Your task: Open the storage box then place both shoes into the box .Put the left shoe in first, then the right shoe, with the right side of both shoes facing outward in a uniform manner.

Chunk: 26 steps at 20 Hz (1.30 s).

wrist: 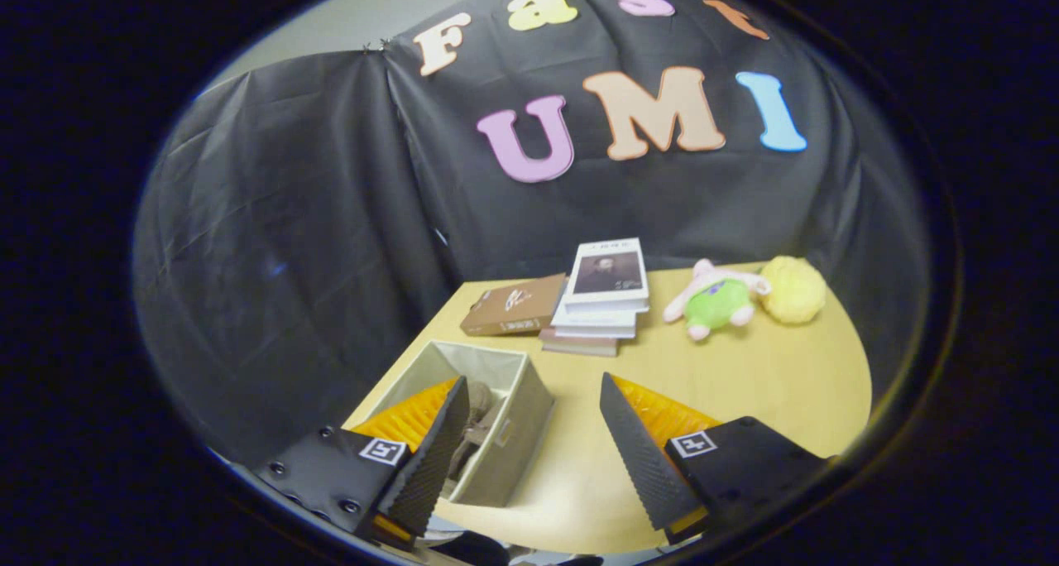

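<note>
Gripper (529,392): fingers spread wide, holding nothing
Storage box (517,417): open, at the table's (769,384) left edge
Shoe (476,434): inside the box

The gripper view looks forward and down from above the spread fingers (630,442) onto the table (769,384), booth wall beyond

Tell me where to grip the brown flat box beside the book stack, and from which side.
Take the brown flat box across its narrow width, coming down from above. It lies flat on the table with its right edge close against the book stack, so a side approach looks blocked there; the left edge and top are free. The gripper has its jaws open, holding nothing, above the open storage box.
</note>
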Each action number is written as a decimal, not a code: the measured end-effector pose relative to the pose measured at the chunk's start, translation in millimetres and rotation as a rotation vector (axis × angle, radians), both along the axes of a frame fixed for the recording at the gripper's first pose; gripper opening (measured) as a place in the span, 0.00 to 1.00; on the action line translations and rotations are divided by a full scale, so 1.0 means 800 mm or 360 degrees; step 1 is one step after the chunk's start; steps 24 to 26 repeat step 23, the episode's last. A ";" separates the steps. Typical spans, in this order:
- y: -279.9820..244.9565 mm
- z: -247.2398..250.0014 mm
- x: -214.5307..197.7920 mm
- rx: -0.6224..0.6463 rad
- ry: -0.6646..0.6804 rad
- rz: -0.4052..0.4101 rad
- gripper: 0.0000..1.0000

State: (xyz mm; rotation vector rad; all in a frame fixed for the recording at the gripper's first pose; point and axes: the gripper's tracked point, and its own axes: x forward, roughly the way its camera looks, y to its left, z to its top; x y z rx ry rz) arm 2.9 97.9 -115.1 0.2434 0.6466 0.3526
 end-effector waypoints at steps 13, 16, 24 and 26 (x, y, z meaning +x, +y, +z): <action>-0.211 0.066 0.008 -0.0250 -0.0567 -0.0328 0.99; -0.242 0.082 0.000 -0.0262 -0.0672 -0.0395 0.99; -0.302 0.100 -0.005 -0.0274 -0.0764 -0.0589 0.99; -0.302 0.100 -0.005 -0.0274 -0.0764 -0.0589 0.99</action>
